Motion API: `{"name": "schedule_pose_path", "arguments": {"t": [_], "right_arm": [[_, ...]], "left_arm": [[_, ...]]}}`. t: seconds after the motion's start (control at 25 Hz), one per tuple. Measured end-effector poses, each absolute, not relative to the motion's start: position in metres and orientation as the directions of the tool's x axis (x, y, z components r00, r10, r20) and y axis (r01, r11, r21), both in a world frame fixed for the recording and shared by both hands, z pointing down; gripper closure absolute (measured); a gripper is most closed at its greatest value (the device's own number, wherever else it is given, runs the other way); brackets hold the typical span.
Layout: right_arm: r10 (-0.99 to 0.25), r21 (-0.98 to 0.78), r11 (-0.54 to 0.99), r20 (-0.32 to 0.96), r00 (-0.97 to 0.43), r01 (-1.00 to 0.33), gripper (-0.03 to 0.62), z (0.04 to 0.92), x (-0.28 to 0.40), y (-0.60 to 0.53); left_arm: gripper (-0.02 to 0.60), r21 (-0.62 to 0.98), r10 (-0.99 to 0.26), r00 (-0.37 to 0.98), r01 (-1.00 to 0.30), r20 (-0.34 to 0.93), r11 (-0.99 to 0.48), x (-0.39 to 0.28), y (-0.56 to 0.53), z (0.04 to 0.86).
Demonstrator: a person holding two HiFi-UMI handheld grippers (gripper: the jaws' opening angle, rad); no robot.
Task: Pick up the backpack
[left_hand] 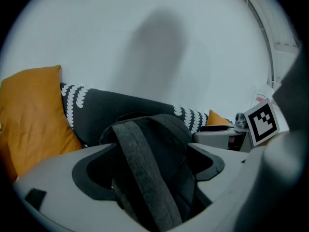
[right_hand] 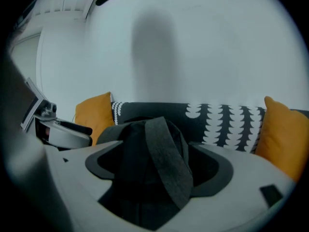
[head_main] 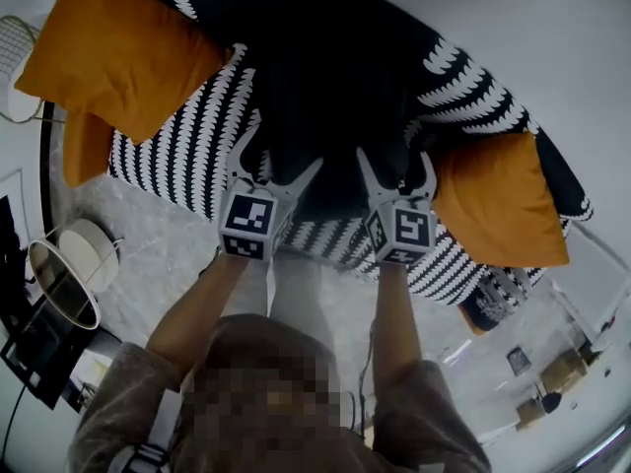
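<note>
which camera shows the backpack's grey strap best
The left gripper view: the grey strap runs long and clear down the middle of the picture. The right gripper view shows a strap too, but shorter. In the head view the backpack is only a dark mass.

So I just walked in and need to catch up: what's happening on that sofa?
A person holds the left gripper and the right gripper over a dark backpack lying on the patterned sofa between orange cushions. Both grippers are open. A grey strap passes between each one's fingers, but nothing is clamped, so the backpack is not yet picked up.
</note>
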State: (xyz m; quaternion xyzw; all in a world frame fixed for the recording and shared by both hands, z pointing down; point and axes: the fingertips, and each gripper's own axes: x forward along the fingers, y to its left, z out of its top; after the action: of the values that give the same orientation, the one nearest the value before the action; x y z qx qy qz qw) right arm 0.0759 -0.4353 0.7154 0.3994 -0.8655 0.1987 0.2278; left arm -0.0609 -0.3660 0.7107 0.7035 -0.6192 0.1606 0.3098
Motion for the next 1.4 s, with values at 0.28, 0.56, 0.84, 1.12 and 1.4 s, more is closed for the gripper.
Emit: {"name": "schedule_pose_path", "arguments": {"t": [0.28, 0.56, 0.84, 1.12, 1.4], "right_arm": [[-0.584, -0.111, 0.618, 0.599, -0.549, -0.778, 0.161, 0.776, 0.083, -0.447], [-0.568, -0.103, 0.627, 0.618, -0.544, -0.772, 0.181, 0.8, 0.086, -0.462], [-0.464, -0.176, 0.643, 0.685, -0.562, -0.745, 0.368, 0.812, 0.082, -0.451], [-0.448, -0.165, 0.681, 0.677, -0.585, -0.713, 0.535, 0.773, 0.086, -0.434], [-0.514, -0.216, 0.685, 0.534, -0.672, -0.695, 0.539, 0.664, 0.071, -0.421]], "left_arm": [[0.132, 0.225, -0.731, 0.147, -0.974, 0.666, 0.009, -0.059, -0.363, 0.776], [0.17, 0.242, -0.718, 0.158, -0.97, 0.678, 0.016, -0.053, -0.37, 0.801], [0.405, 0.23, -0.702, 0.159, -0.973, 0.694, 0.008, -0.053, -0.368, 0.789], [0.554, 0.215, -0.709, 0.18, -0.976, 0.682, -0.041, -0.04, -0.371, 0.751], [0.554, 0.187, -0.766, 0.229, -0.972, 0.601, -0.144, -0.04, -0.373, 0.651]]}}
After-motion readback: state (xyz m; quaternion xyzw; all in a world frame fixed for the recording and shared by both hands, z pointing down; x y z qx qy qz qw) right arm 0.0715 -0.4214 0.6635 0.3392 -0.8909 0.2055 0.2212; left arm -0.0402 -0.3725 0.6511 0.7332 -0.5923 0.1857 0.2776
